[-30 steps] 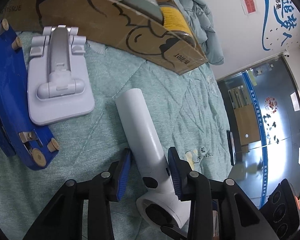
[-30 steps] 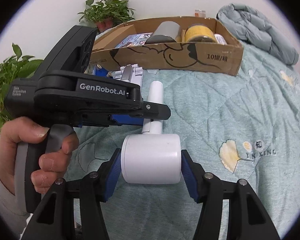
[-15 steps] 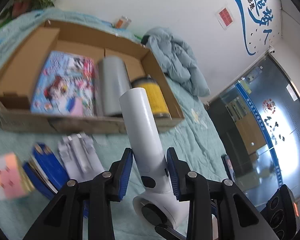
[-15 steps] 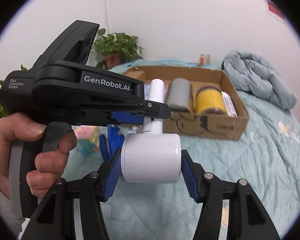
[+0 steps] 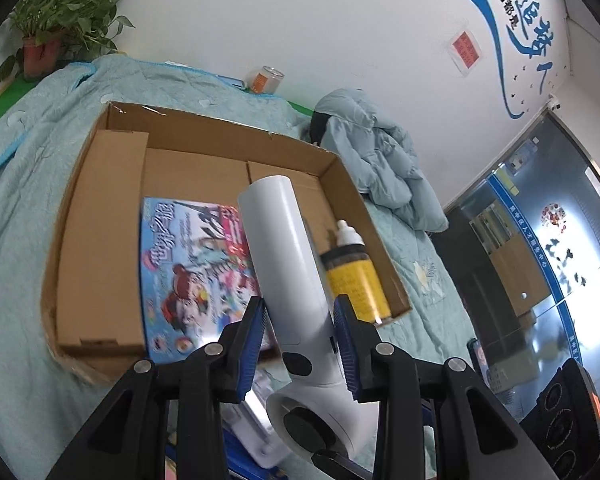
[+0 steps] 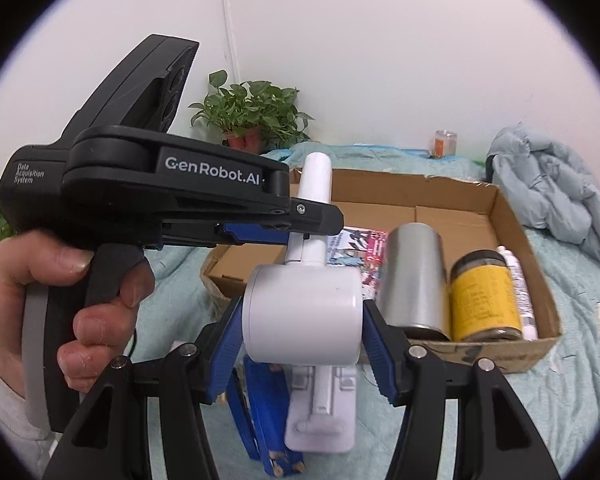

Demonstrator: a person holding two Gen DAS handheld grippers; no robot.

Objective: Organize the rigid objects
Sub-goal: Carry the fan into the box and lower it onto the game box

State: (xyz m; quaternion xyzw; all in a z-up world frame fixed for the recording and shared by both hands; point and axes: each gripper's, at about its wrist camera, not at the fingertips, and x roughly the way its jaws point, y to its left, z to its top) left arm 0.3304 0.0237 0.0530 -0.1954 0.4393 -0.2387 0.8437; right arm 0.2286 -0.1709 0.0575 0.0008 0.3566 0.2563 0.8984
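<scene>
**White dryer held over the open box**

Both grippers clamp the white handheld hair dryer (image 5: 296, 280): left gripper (image 5: 300, 344) on its handle, right gripper (image 6: 302, 336) on its barrel, up above the bed. Beyond it, the shallow brown cardboard box (image 6: 512, 224) holds a colourful picture book (image 5: 188, 264), a silver metal cylinder (image 6: 414, 276), a yellow-labelled jar (image 6: 484, 296) and a slim white bottle (image 6: 520, 288) at the right wall.

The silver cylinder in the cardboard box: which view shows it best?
The right wrist view: the silver cylinder lies fully visible in the cardboard box, beside the yellow jar. In the left wrist view, the held white device hides it.
</scene>
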